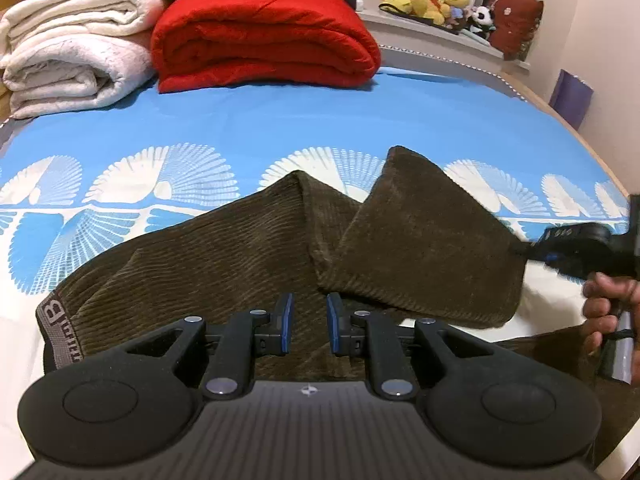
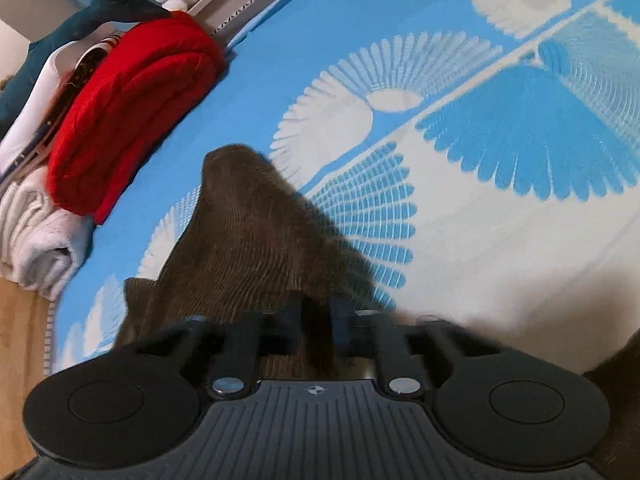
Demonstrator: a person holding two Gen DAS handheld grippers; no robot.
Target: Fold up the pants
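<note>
- Left claw (image 1: 308, 322) hovers narrowly open over the brown corduroy pants (image 1: 224, 248), gripping nothing.
- Right claw (image 2: 316, 320) pinches a lifted pant leg; carry it low and level so the edges meet.
- Pants lie on the blue-and-white patterned bed (image 1: 248, 128).
- Only the left view shows the grey waistband (image 1: 54, 320).

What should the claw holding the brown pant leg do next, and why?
Probably carry the leg across toward the waistband. The right claw pinches the brown pants by a leg end, already lifted and bent back over the bedsheet; the left claw hovers over the other leg.
</note>
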